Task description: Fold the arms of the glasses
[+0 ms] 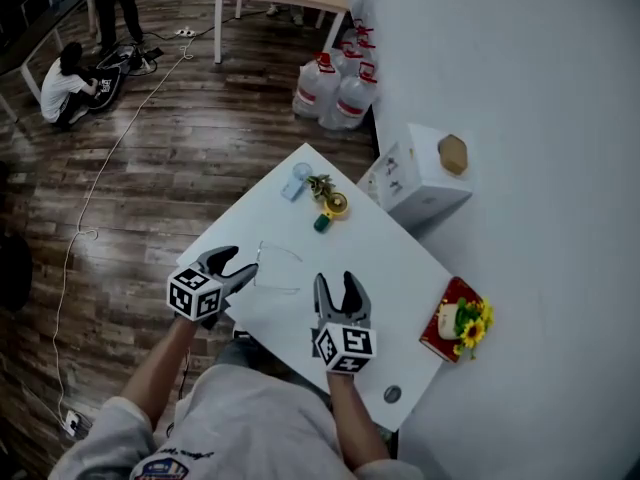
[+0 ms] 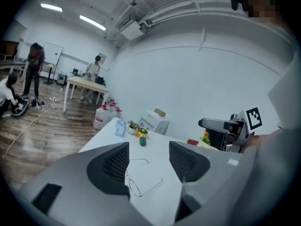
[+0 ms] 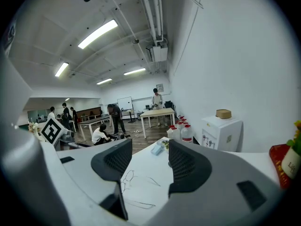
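Thin wire-framed glasses (image 1: pixel 275 268) lie on the white table (image 1: pixel 400 258) with both arms spread open. In the left gripper view the glasses (image 2: pixel 141 180) show between and beyond the jaws. The right gripper view has the glasses (image 3: pixel 134 187) low between its jaws. My left gripper (image 1: pixel 238 268) is open at the table's left edge, just left of the glasses and apart from them. My right gripper (image 1: pixel 338 293) is open too, over the table's near part, to the right of the glasses, with nothing between its fingers.
At the table's far end stand a pale blue cup (image 1: pixel 297 181), a small plant (image 1: pixel 320 185), a yellow object (image 1: pixel 335 205) and a green bottle (image 1: pixel 322 223). A red box with flowers (image 1: pixel 455 320) sits at the right edge. A white carton (image 1: pixel 420 178) and water jugs (image 1: pixel 335 88) stand on the floor.
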Motion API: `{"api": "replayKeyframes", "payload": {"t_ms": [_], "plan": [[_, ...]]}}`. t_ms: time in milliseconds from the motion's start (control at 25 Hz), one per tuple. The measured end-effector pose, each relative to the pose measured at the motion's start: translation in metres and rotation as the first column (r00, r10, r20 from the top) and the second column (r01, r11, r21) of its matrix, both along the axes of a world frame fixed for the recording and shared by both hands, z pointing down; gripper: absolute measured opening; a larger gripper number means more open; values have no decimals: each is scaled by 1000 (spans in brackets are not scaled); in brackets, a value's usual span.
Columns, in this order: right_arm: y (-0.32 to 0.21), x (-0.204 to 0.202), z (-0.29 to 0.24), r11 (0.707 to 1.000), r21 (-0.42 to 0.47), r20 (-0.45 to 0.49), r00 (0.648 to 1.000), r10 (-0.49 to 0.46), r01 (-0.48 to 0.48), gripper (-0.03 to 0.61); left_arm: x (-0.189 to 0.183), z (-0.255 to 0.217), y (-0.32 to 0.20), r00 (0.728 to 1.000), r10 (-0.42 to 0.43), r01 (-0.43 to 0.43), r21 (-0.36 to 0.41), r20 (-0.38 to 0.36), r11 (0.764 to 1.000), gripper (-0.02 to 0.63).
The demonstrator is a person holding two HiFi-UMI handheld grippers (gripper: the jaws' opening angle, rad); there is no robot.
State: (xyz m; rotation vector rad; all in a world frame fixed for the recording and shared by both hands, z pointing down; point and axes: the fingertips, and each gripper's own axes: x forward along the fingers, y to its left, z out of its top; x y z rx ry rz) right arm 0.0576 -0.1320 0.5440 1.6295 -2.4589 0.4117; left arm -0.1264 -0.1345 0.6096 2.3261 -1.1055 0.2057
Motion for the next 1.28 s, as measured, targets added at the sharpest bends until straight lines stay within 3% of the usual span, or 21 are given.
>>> {"api": "replayKeyframes", "payload": {"t_ms": [240,480,560,680,800,1000,1280], "plan": [[-8,12,9,998,-22,-4,998,60,-60,221,-7,47,-19,990,11,-37,-180,-143,983,256],[-12,35,24,994,-51,-16,996,92,-93,216,-8,87,-27,976,-38,-31,-310,-214,950,250],[-14,40,27,994,-55,-19,995,97,-98,215,-7,99,-28,963,-68,-37,-378,-262,925,243],[-17,48,30,991,-61,-18,993,116,-117,212,0,112,-31,926,-103,-89,-478,-362,874,167],[-15,56,33,988,-66,-12,990,140,-140,209,6,126,-33,886,-141,-141,-547,-441,825,158],[-12,65,35,984,-76,-18,987,162,-162,209,10,152,-32,875,-182,-169,-635,-448,754,155],[-16,72,34,981,-75,-25,983,180,-181,209,11,168,-39,852,-240,-178,-689,-465,703,116]]}}
